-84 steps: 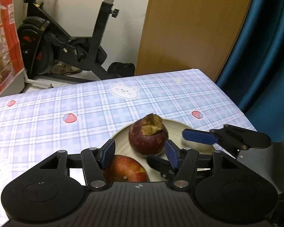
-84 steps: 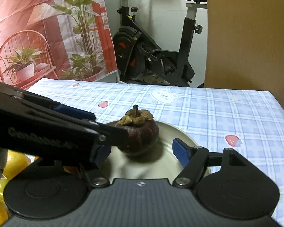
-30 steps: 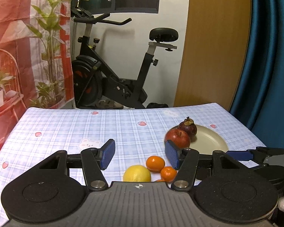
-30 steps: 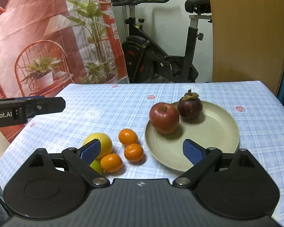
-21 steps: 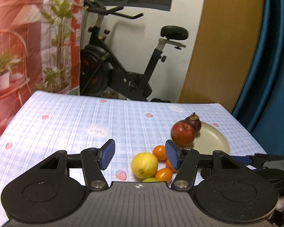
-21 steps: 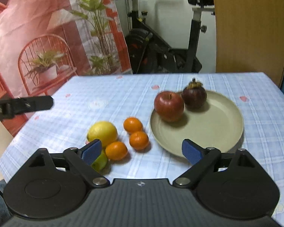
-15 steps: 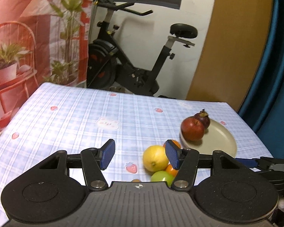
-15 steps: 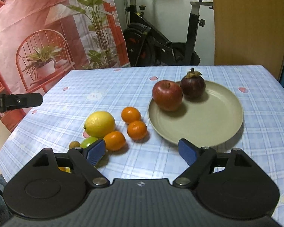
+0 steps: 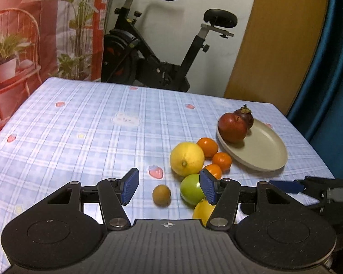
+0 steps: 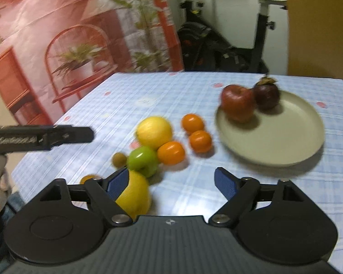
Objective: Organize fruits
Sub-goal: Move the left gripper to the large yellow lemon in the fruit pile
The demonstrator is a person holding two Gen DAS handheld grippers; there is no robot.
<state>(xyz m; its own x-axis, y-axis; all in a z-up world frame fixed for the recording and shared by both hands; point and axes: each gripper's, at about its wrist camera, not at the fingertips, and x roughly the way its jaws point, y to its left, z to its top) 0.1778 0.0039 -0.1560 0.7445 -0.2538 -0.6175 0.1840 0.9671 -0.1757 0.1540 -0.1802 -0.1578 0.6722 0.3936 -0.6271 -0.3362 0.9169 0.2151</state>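
Two fruits on plate (image 9: 263,157); citrus beside it awaits pickup; left gripper (image 9: 169,188) half-open, empty; right gripper (image 10: 171,182) narrowing, empty; next: choose fruit

We count three oranges (image 9: 207,147), two lemons (image 9: 187,159), one green apple (image 9: 191,191) and two small brown fruits (image 9: 161,194). One plate (image 9: 265,150) bears one red apple (image 9: 232,127) and one mangosteen (image 9: 245,117).

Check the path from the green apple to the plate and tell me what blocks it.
The green apple sits in a tight cluster. Three small oranges lie between it and the plate: one right against it, two more nearer the rim. Lifted over them, nothing visible blocks it.
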